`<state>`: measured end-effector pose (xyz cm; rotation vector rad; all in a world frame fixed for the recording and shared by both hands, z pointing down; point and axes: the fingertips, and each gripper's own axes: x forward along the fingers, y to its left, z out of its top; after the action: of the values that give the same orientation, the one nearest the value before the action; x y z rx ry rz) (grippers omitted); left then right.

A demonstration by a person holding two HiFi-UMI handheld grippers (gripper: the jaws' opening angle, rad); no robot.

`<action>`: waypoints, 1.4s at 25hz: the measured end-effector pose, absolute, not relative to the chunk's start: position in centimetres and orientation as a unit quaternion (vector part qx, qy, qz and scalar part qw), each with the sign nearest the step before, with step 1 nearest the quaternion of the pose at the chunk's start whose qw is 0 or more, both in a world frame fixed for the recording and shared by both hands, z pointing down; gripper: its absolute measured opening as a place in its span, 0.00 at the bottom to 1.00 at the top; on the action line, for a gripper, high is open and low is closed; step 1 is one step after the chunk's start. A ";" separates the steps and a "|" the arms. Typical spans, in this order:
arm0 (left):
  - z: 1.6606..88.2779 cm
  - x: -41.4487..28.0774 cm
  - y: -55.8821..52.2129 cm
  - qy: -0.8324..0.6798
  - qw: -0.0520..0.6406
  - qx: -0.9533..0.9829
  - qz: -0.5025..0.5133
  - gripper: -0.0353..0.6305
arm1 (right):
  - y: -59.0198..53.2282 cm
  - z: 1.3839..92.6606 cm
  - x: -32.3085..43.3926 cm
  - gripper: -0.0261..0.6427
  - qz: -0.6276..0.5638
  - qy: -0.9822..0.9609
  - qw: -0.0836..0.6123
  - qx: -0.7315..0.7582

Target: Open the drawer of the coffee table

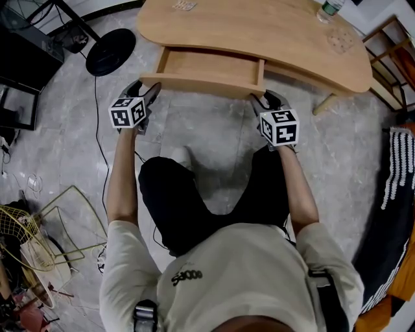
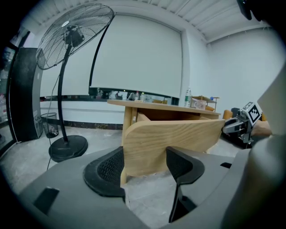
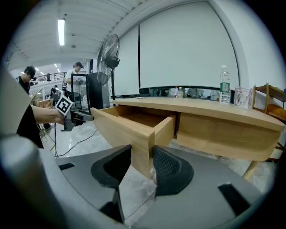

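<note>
**While the drawer stands out, both grippers clamp its front**

Where the pale wooden coffee table [image 1: 259, 32] stands on a grey, marbled floor [image 1: 214, 142], its drawer [image 1: 207, 68] is pulled well out from under the top and shows a bare wooden bottom. The left gripper [image 1: 152, 91] has its jaws closed on the left end of the drawer's front panel, with both pads against the wood. The right gripper [image 1: 266, 99] pinches the right front corner, a pad pressed to each side.

On the tabletop a water bottle [image 1: 331, 8] stands near the far right end. A standing fan [image 2: 73, 36] rises to the left of the table, its round black base on the floor, and a black cable [image 1: 98, 142] trails across the floor near that base. Behind the table hangs a broad white screen [image 2: 134, 58]. A yellow wire rack [image 1: 58, 220] sits on the floor at the person's left. Further people [image 3: 29, 78] stand far off in the long, strip-lit hall.
</note>
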<state>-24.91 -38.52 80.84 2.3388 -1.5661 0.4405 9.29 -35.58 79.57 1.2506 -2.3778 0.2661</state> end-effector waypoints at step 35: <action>84.4 -24.7 -32.1 -0.550 0.180 0.800 0.163 0.50 | -29.9 82.7 9.5 0.27 0.110 -0.871 0.238 0.415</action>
<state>-24.72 -32.12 84.44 2.2598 -1.5532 0.4594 9.47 -29.87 82.74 1.1383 -2.3871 0.3001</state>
